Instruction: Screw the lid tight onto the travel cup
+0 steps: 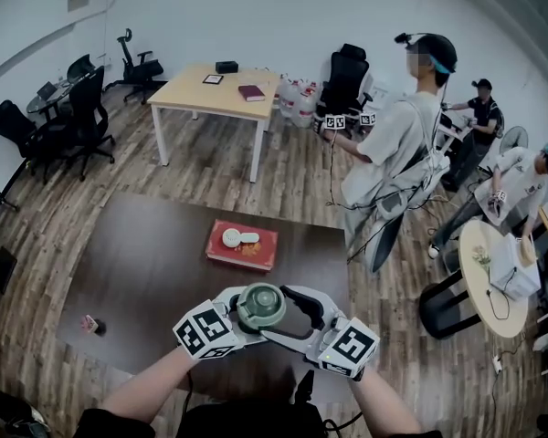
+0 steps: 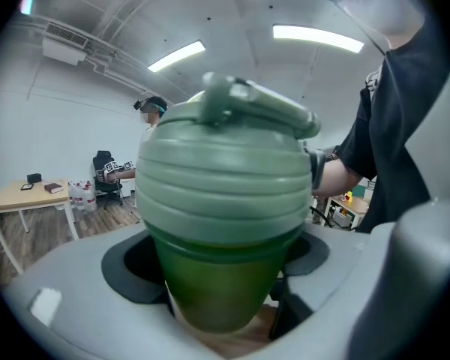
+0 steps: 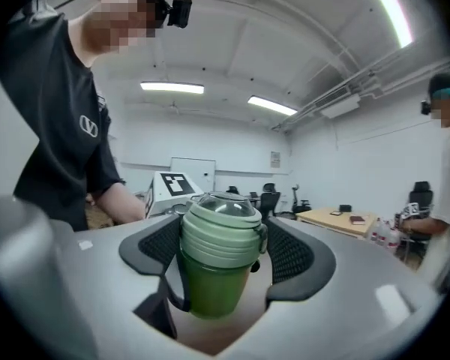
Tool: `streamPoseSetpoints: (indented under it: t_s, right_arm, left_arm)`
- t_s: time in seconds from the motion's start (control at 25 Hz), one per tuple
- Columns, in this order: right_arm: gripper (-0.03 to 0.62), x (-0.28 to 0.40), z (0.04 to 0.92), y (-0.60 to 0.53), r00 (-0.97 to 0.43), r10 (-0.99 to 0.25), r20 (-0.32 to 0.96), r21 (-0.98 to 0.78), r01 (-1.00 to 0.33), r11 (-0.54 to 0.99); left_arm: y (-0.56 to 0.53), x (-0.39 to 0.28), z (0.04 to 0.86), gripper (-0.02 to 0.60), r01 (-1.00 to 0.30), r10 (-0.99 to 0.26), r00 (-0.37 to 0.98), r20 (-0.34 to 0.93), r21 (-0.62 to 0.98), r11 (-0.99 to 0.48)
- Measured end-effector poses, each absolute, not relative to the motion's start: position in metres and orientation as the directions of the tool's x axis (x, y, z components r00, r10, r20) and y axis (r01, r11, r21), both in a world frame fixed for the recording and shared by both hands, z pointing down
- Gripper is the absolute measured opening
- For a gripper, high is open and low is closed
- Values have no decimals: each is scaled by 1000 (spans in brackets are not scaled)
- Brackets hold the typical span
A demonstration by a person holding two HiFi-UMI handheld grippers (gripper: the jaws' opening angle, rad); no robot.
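I hold a green travel cup (image 1: pixel 260 306) up over the near edge of the dark table (image 1: pixel 146 272), between both grippers. My left gripper (image 1: pixel 242 310) comes in from the left and is shut on the dark green cup body (image 2: pixel 217 283). The pale green ribbed lid (image 2: pixel 225 178) with its flip handle sits on top of the body and fills the left gripper view. My right gripper (image 1: pixel 288 313) comes in from the right. Its black ribbed pads (image 3: pixel 154 250) close on the lid (image 3: pixel 221 227), with the body (image 3: pixel 214 287) hanging below them.
A red box (image 1: pixel 244 245) with a white object on it lies mid-table, and a small item (image 1: pixel 90 324) sits near the left edge. Beyond the table a person (image 1: pixel 397 153) stands holding grippers. A light wooden table (image 1: pixel 215 94), office chairs and a round table (image 1: pixel 493 281) lie farther off.
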State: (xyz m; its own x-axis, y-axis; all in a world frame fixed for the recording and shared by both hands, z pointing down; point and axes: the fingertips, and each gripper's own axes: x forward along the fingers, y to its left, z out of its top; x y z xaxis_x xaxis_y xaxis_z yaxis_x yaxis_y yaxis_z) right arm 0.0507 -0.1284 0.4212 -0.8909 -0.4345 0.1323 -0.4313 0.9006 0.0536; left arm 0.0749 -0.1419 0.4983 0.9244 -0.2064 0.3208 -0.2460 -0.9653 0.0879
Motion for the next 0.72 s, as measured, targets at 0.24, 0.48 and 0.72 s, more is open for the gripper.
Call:
streamPoseSetpoints:
  t_s: [0.24,0.48,0.72]
  right_arm:
    - [370,49,434,-126,-499,-861,101,24,-864,503]
    - [374,46,427,-126,-534,-842,79,-9,-845,535]
    - [376,55,419,-119,-837,-536,112,25,-537,844]
  left_arm:
    - [-148,75,512,408,-307,-268,890,368,50,-950]
    - [-152,73,509,408,-305,-258,903,343,89,-948]
    - [-142,68,496,408,-237,-194,927,319,99,-967]
